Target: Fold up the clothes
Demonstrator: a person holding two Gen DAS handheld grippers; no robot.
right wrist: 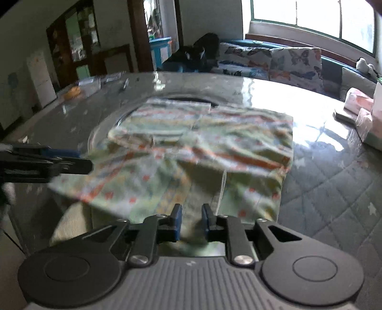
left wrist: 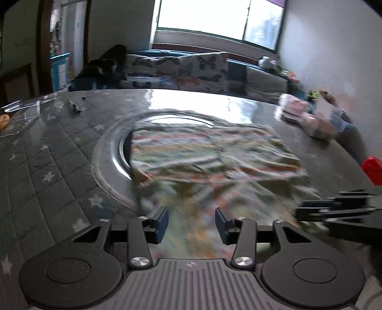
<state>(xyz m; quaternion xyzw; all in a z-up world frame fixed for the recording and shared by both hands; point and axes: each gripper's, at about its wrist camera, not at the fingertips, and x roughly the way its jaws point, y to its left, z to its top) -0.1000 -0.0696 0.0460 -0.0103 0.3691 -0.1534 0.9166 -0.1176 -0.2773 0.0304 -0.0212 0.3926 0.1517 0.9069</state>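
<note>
**A:** Garment count first: one patterned cloth (right wrist: 191,152), pale green with orange and blue stripes, lying partly folded on a table (right wrist: 334,181). How do the fingers stand?

**B:** Two grippers. The left gripper (left wrist: 191,225) has its two blue-padded fingers (left wrist: 161,224) spread wide, hovering over the cloth's near edge with nothing between them. The right gripper (right wrist: 191,220) has its two fingers (right wrist: 177,221) closer together, a narrow gap between them; cloth sits in or just behind that gap, but blur keeps me from telling whether they pinch it.

**A:** And farther out?

**B:** The cloth's near edge hangs toward the cameras; its far part lies over one round recessed disc (left wrist: 114,152) in the tabletop. The table wears a quilted grey cover with stars under a glossy sheet. Beyond it, two butterfly-print cushions (right wrist: 296,64) rest on one sofa (left wrist: 262,83) below one bright window (left wrist: 214,19).
</note>
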